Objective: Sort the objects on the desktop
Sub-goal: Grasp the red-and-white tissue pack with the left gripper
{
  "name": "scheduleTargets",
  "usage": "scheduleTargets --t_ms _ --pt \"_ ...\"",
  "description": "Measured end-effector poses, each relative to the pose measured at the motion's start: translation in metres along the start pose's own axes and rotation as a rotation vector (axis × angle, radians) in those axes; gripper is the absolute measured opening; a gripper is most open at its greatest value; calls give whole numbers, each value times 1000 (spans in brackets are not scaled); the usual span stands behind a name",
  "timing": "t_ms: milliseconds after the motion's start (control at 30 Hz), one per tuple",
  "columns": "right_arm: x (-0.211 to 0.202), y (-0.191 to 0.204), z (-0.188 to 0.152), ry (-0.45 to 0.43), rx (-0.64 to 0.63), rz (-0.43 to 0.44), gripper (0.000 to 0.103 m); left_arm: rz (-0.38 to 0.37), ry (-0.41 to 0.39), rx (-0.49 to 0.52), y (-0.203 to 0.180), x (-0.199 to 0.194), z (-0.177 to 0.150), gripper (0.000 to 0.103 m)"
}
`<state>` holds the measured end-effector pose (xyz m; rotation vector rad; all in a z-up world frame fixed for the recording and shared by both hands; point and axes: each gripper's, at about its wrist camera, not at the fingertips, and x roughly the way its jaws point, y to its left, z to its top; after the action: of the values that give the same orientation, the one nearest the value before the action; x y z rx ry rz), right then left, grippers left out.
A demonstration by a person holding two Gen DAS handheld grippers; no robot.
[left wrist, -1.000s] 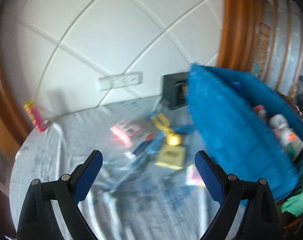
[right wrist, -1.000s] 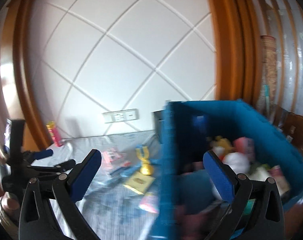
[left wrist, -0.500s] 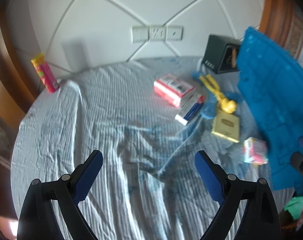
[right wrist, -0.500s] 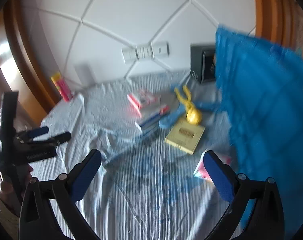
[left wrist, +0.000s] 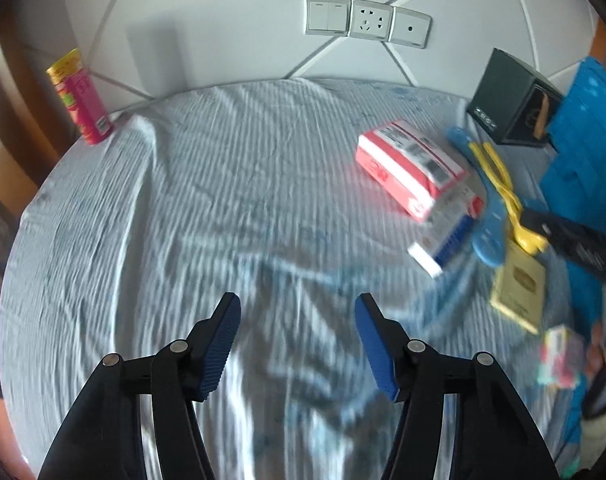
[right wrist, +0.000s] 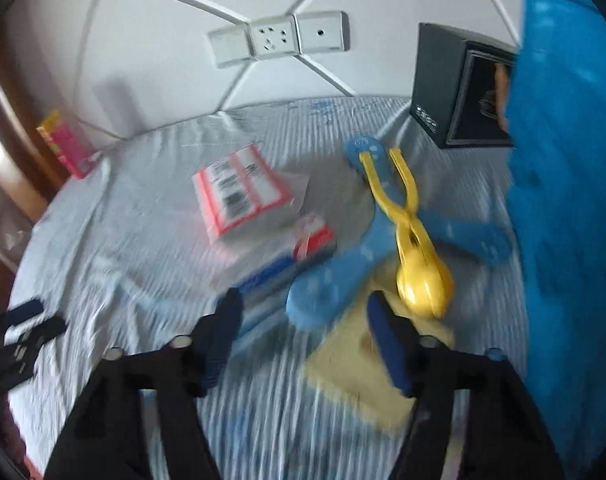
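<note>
Both grippers have dropped toward the cloth since half a second ago, and their fingers have narrowed but remain parted, grasping nothing. Your right gripper is nearer the clutter: the yellow clip lies just ahead and right of its fingertips, long axis running away toward the wall. The left gripper faces bare cloth; the red box lies well right.

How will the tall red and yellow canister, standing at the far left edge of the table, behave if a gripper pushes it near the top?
The tall red and yellow canister looks narrow for its height, so it may tip. It seems round, so it could then roll. The wrinkled striped cloth beneath probably gives uneven footing.
</note>
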<state>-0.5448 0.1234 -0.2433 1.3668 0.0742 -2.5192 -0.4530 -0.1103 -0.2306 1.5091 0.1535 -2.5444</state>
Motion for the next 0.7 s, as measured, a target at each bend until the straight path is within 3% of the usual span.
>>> scheduleTargets --t_ms 133,400,467,533,600,667,700 --pt "64 -3 46 2 3 -56 61 6 -12 -4 1 32 24 59" --pt "68 -10 52 11 -26 -99 60 29 -40 -23 18 42 60 59" --pt "69 -12 53 13 -33 -109 60 4 -58 -31 19 40 73 63" --pt "69 -14 54 16 -41 -119 61 -20 -74 -23 15 42 85 81" --pt "69 -16 55 18 -48 -129 67 -71 -77 6 2 48 97 82" --pt "77 -26 57 36 -31 -137 84 -132 -72 47 -15 57 109 84" --pt "81 -31 58 45 -21 -141 85 -159 -62 77 -29 65 115 84"
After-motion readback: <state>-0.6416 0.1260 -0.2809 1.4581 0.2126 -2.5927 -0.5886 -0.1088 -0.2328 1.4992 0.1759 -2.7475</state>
